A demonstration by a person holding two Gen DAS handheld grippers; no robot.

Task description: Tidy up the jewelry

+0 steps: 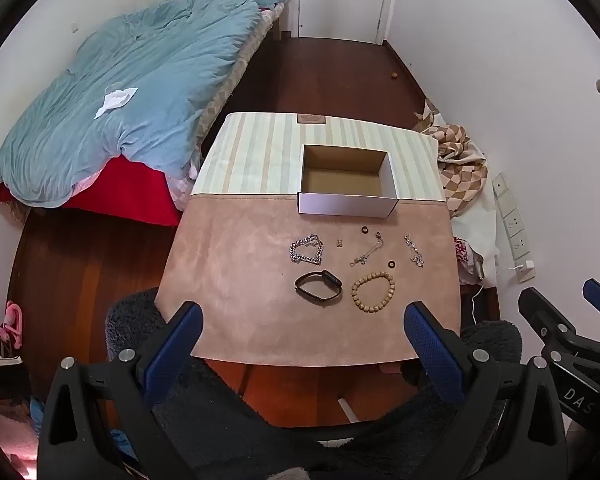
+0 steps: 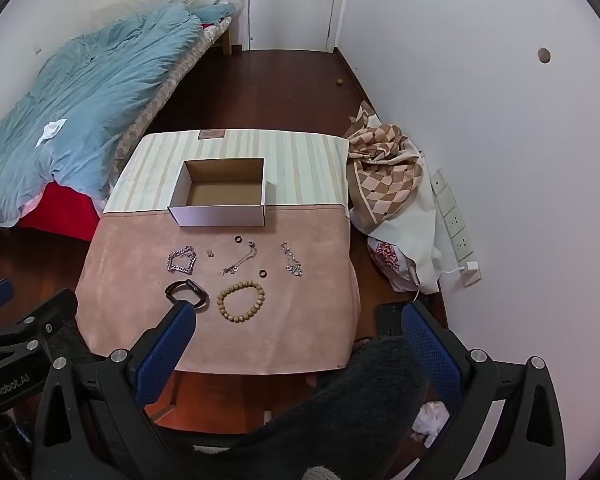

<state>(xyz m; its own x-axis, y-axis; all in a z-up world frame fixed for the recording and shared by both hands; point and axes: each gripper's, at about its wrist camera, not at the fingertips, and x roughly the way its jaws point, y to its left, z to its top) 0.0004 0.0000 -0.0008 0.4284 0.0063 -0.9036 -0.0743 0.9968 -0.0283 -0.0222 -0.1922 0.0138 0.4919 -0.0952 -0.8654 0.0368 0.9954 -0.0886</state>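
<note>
Left gripper (image 1: 304,320) wide apart, holds nothing, hangs over near edge of table (image 1: 236,264). Right gripper (image 2: 296,322) wide apart too, nothing in it. Black watch (image 1: 318,286) and wooden bead bracelet (image 1: 373,292) lie just ahead of left gripper. Farther ahead: chunky silver chain (image 1: 307,249), thin chain (image 1: 367,252), second small chain (image 1: 414,251), two black rings (image 1: 390,265). Open box (image 1: 348,182) stands beyond all, nothing in way. Bed with blue blanket (image 1: 132,92) far left. Checked cloth (image 2: 384,168) right of table.
</note>
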